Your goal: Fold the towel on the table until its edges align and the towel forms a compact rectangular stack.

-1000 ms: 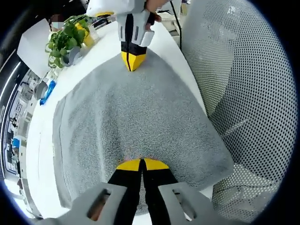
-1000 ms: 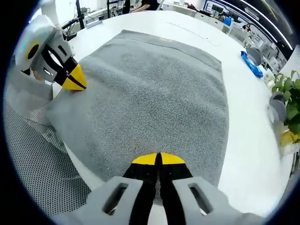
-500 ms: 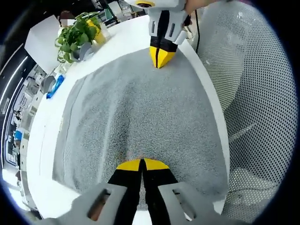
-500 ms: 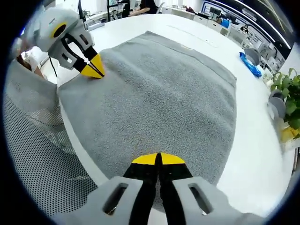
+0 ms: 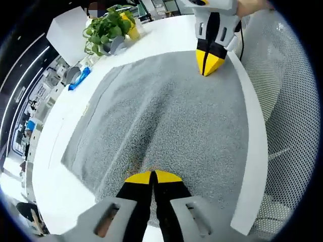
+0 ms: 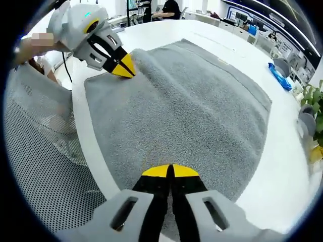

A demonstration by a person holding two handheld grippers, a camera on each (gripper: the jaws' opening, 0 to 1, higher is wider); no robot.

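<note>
A grey towel [image 5: 166, 121] lies spread on a white table [image 5: 53, 166], with one long edge along the table edge beside a mesh chair [image 5: 292, 116].

In the left gripper view, the left hand-held gripper [image 5: 152, 176] has its yellow-tipped jaws pressed together, pinching the towel at one near corner. The towel rises in a soft ridge from that pinch. At the far corner of the same edge, the right hand-held gripper [image 5: 209, 60] also has its jaws closed on the cloth.

In the right gripper view, the right hand-held gripper [image 6: 170, 171] pinches its corner of the towel [image 6: 186, 116], and the left hand-held gripper [image 6: 123, 66] grips the opposite corner, lifting it slightly off the table [image 6: 282, 166].

Beyond the towel, away from the chair, stand a potted green plant [image 5: 108, 30] and a blue object [image 5: 79, 79].
</note>
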